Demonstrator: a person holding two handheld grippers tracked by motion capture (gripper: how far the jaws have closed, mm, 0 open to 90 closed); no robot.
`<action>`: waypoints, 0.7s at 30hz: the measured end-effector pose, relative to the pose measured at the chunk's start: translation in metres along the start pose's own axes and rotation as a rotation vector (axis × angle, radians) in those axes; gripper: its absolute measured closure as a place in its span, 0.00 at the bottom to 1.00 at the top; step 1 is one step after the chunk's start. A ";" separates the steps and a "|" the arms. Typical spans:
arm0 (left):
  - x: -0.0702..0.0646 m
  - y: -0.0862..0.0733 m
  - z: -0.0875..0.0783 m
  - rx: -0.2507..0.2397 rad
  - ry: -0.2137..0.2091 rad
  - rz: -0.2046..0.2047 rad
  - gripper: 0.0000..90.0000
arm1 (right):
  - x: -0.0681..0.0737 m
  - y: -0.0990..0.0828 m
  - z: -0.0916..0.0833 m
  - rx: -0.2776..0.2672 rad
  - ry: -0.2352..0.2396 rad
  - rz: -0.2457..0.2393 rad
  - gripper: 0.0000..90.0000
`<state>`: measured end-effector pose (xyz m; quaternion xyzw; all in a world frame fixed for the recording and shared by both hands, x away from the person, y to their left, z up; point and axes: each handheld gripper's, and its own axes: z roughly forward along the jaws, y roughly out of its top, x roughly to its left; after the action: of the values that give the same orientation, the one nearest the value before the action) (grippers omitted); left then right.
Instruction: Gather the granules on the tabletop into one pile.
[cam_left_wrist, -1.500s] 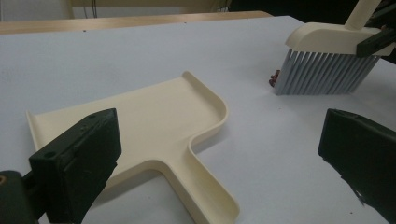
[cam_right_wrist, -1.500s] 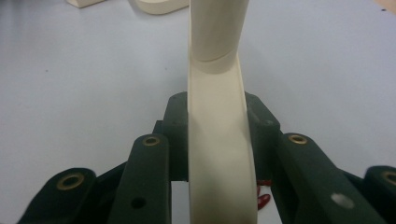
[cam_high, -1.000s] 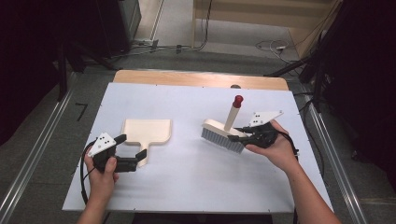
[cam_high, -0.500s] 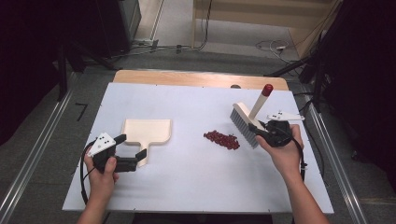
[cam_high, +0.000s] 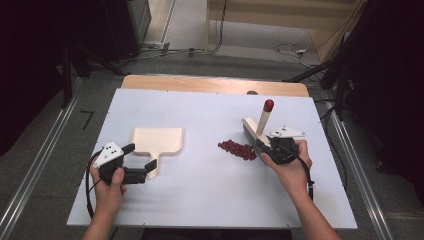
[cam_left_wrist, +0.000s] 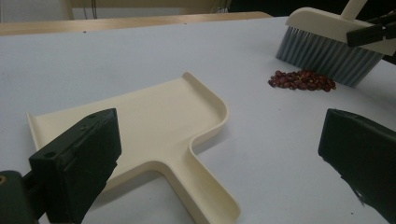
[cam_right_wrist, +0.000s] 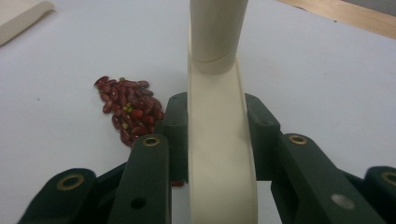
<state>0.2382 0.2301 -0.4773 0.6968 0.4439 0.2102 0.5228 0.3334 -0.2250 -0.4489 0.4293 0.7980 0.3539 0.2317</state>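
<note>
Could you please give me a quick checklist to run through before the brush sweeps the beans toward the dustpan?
1. Right claw clamped on the brush: ok.
2. Brush bristles standing just behind the beans, on the side away from the dustpan: ok.
3. Beans gathered in one pile: ok.
4. Dustpan's open edge facing the beans: not ok; it points to the far side of the table.
5. Left claw gripping the dustpan handle: not ok; jaws open astride it.
6. Bristles touching the table: cannot tell.
</note>
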 end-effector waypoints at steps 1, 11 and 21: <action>0.000 0.000 0.000 -0.002 0.000 0.000 0.00 | 0.001 0.000 0.000 0.001 0.001 0.003 0.73; 0.000 0.000 0.000 0.000 -0.001 0.001 0.00 | 0.005 0.001 0.000 -0.013 0.044 -0.028 0.73; 0.000 0.000 0.000 0.001 0.000 0.002 0.00 | 0.003 0.003 -0.004 -0.052 0.050 -0.044 0.73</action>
<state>0.2385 0.2301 -0.4770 0.6976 0.4431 0.2106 0.5222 0.3305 -0.2230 -0.4443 0.3966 0.8032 0.3801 0.2304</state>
